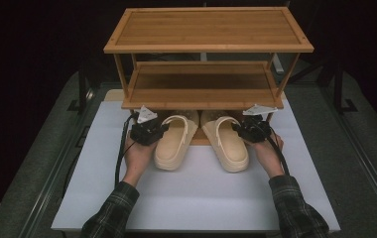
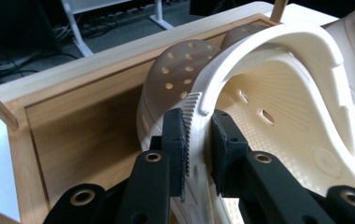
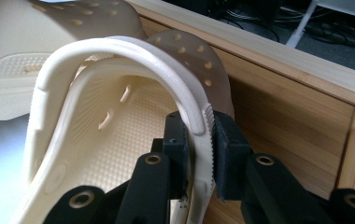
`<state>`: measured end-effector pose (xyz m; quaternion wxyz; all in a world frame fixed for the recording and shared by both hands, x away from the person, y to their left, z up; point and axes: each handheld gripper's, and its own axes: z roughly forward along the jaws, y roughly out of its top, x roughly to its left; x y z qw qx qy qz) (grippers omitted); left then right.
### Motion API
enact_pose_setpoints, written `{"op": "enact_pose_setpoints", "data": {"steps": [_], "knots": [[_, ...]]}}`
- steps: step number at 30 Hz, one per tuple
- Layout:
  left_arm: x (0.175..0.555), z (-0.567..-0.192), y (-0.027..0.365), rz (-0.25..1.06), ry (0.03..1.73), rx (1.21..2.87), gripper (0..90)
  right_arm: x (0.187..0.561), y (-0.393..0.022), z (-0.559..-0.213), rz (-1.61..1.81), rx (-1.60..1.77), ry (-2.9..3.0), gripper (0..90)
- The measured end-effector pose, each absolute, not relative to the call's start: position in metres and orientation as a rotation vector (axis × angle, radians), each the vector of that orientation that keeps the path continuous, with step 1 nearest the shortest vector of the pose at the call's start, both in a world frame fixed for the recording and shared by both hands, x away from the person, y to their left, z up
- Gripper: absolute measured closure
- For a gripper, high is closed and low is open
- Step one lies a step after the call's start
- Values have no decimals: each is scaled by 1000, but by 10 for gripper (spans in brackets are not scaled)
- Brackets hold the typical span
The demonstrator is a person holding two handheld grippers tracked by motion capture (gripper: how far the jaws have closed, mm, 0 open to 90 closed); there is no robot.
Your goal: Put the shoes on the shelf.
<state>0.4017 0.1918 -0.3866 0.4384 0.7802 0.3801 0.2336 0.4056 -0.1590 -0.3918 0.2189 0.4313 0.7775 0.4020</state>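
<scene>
A staged recording bench in a lab or studio, not a home.

A white board (image 1: pixel 196 193) lies as the work surface on a grey-carpeted table (image 1: pixel 360 163) with metal rails along its sides, and darkness closes in all around, as under a lit set. On the board stands a bare bamboo shoe rack (image 1: pixel 207 29), new-looking, with a single pair of cream clogs (image 1: pixel 176 141) at its foot. Beyond the rack's lowest shelf, the left gripper view shows loose cables on a dark floor (image 2: pixel 21 56) and the white legs of a desk (image 2: pixel 75 28); the right gripper view shows more cables (image 3: pixel 334 32) and another white leg (image 3: pixel 301 23).
</scene>
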Motion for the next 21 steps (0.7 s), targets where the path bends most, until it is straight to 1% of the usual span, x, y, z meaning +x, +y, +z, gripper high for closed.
{"op": "enact_pose_setpoints", "data": {"steps": [11, 18, 21], "knots": [[407, -398, 176, 619, 950, 1948, 774, 410, -160, -395, 1122, 1210, 2106, 768], [407, -402, 177, 601, 965, 1937, 766, 410, -156, -395, 1125, 1213, 2098, 760], [406, -402, 178, 578, 963, 1935, 748, 408, -154, -395, 1116, 1211, 2103, 745]]}}
